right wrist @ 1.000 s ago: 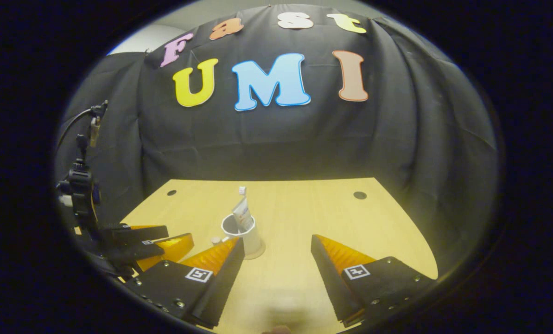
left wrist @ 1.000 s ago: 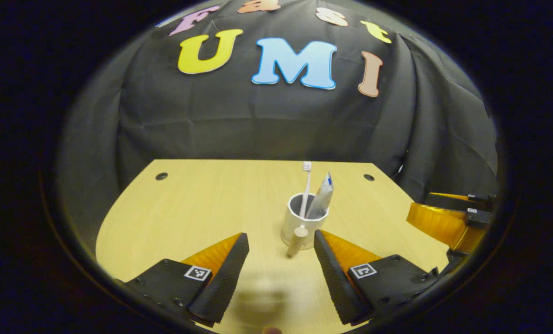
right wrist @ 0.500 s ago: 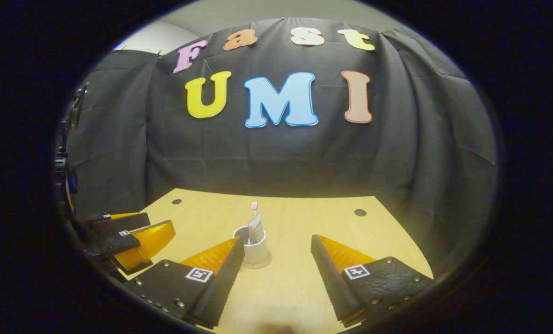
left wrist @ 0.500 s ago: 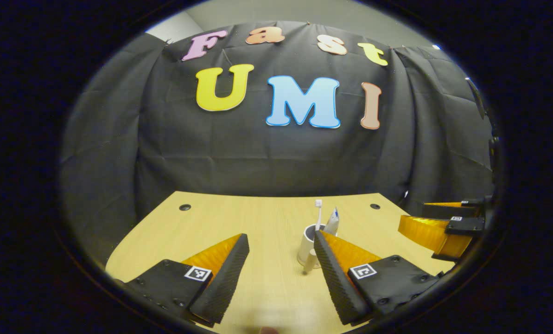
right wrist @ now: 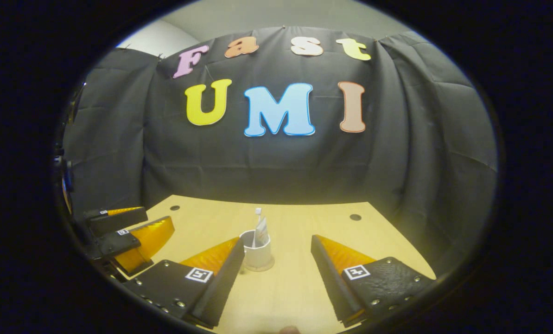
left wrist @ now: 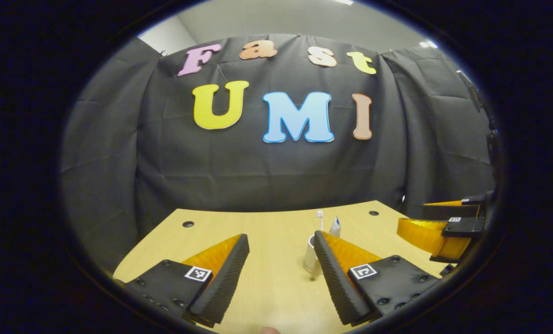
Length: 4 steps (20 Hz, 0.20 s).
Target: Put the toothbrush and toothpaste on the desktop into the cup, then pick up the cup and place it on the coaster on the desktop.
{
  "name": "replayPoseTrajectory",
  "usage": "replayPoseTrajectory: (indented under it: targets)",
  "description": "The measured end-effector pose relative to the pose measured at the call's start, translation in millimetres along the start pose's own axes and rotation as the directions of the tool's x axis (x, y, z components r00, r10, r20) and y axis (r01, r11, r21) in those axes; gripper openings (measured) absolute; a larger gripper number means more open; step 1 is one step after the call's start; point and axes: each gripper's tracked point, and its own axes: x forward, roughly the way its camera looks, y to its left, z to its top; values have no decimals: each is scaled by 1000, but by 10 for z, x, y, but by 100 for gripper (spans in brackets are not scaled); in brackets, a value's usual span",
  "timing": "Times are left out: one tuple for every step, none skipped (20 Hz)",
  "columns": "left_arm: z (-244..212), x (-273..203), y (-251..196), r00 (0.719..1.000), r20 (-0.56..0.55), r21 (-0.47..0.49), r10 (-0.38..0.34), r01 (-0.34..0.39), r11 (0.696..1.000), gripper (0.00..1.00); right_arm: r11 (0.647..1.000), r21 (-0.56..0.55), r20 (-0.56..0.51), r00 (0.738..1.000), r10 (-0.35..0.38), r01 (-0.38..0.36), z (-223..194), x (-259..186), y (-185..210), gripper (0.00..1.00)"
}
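Cup [right wrist: 257, 250]: white, upright on round coaster [right wrist: 263, 267], mid surface [right wrist: 295, 283] | toothbrush [right wrist: 257, 218] and toothpaste [right wrist: 261, 230] stand inside | your left tool [left wrist: 281, 273] and right tool [right wrist: 276, 273]: both spread wide, holding nothing

Left tongs [left wrist: 281, 260]: drawn back from the cup [left wrist: 310, 260], which now sits smaller and partly behind the right-hand finger. Right tongs [right wrist: 276, 260]: likewise withdrawn; cup [right wrist: 257, 253] lies farther off, with more booth wall in sight. Worktop [right wrist: 295, 227]: lower in both views.
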Motion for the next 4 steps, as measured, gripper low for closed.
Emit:
replayPoseTrajectory:
  targets:
    - [-8,10,17,1000,0,-13,-5,5,1000,93,1000,-7,3,1000,-12,12,5,-7,-8,87]
    - [-24,13,49,1000,-1,-26,-5,5,1000,99,1000,-11,8,1000,-24,24,21,-20,-14,87]
    - [-23,17,81,1000,-3,-38,-5,5,999,99,999,-12,12,999,-35,35,24,-34,-16,87]
    - [-17,20,118,1000,-5,-47,-4,4,999,99,999,-7,17,999,-45,45,50,-52,-23,87]
